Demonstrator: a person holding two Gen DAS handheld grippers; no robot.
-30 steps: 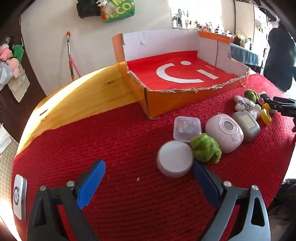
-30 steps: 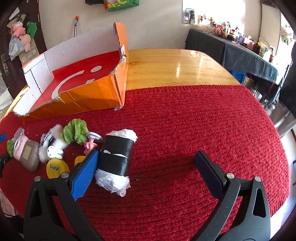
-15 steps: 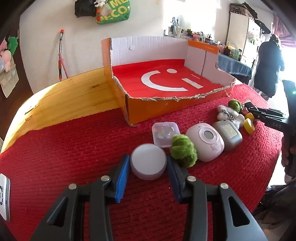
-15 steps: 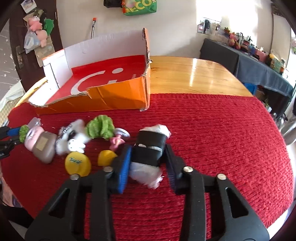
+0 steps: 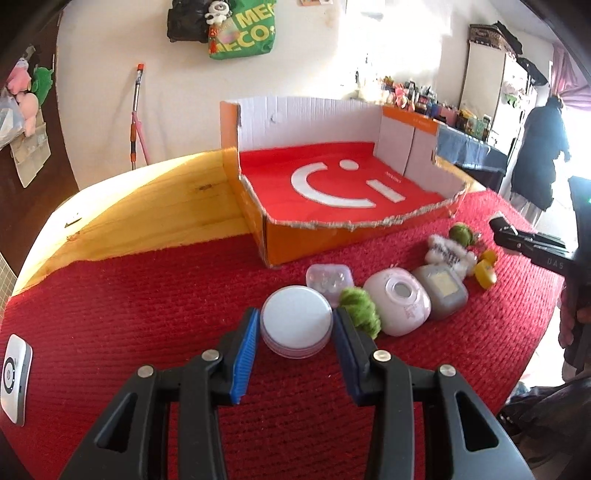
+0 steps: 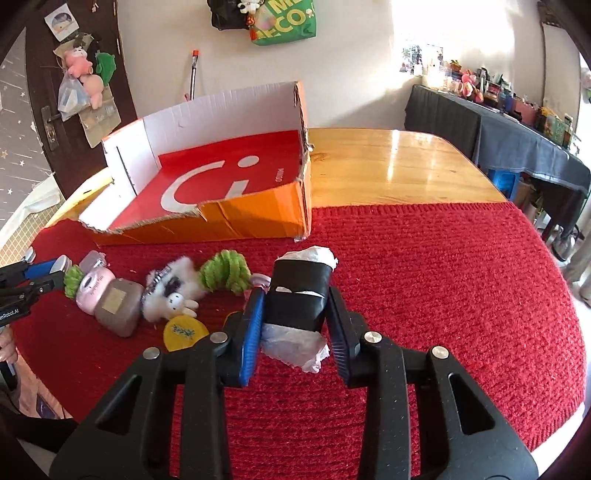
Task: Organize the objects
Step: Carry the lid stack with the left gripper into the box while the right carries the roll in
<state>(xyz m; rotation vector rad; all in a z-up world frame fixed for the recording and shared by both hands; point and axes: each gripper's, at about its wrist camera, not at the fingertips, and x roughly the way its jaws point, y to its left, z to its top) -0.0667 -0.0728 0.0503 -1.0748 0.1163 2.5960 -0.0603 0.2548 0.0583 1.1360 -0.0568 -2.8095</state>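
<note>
Pinching round tin [image 5: 295, 325], left gripper [image 5: 295, 334], right gripper [image 6: 295, 317] clamps wrapped roll [image 6: 297, 295] (box [image 5: 332, 236] bare)

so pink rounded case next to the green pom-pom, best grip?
Grip the pink case across its two rounded flanks, coming from above and the near side. It lies flat, lens ring up, wedged between the green pom-pom and the grey case, so the fingers would probably need to nudge those neighbours aside.

Green bag [image 5: 242, 31] hangs on wall. Broom [image 5: 136, 110] leans against wall behind counter [image 5: 140, 206]. Plush toys [image 6: 83, 66] hang on dark door [image 6: 33, 103]. Cluttered side table [image 6: 517, 140], dark cloth. Person [image 5: 539, 155] stands far right.
</note>
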